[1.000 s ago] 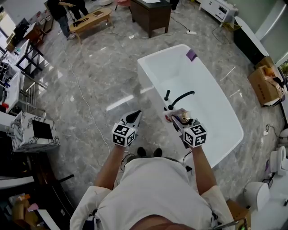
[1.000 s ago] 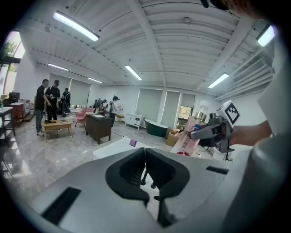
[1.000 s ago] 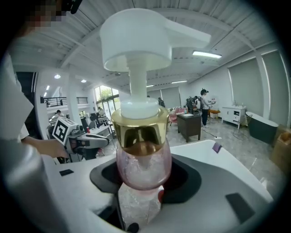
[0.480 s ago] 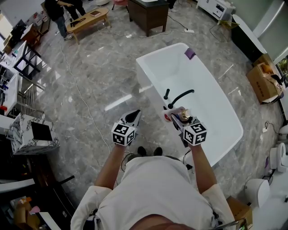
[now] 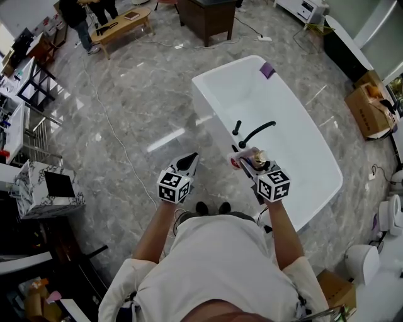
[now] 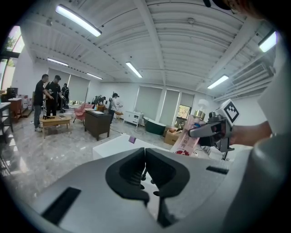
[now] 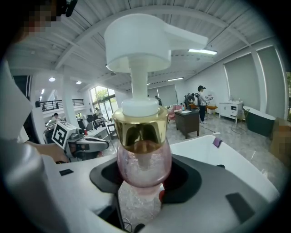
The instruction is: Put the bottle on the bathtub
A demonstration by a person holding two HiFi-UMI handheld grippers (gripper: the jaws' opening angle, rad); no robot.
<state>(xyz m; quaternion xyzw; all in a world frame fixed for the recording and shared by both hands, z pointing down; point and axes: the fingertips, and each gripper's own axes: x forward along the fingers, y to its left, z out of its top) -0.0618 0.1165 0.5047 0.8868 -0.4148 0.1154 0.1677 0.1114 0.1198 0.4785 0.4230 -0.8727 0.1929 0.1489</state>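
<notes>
Pink translucent bottle (image 7: 142,169), with a gold collar and a white pump head, stood between the jaws of the right gripper (image 5: 247,162). The right gripper view showed both jaws pressed against the bottle's lower body. They stood fairly wide apart because of its girth, and the neck and pump rose above them. The grip was firm on both sides, and the bottle was upright relative to the jaws.

From the head view, the bottle was at the near long rim of the white bathtub (image 5: 208,111), just beside the base of the black faucet (image 5: 255,133). Whether its base touched the rim could not be told, since the gripper body covered that spot. The left gripper view showed the bottle leaning slightly, its cap tipped toward the right gripper's marker cube, with its base hidden there too.

The left gripper (image 5: 187,164) had its jaws closed tip to tip with nothing between them. It hung over the grey marble floor (image 5: 126,126), outside the tub's near wall and apart from the bottle.

Other things noted:
- A small purple object (image 5: 267,70) sat on the far end of the tub rim.
- A cardboard box (image 5: 368,110) was on the floor beyond the tub.
- A low wooden bench (image 5: 123,25) and a dark desk (image 5: 204,16) stood at the far side of the room, with people standing near the bench.
</notes>
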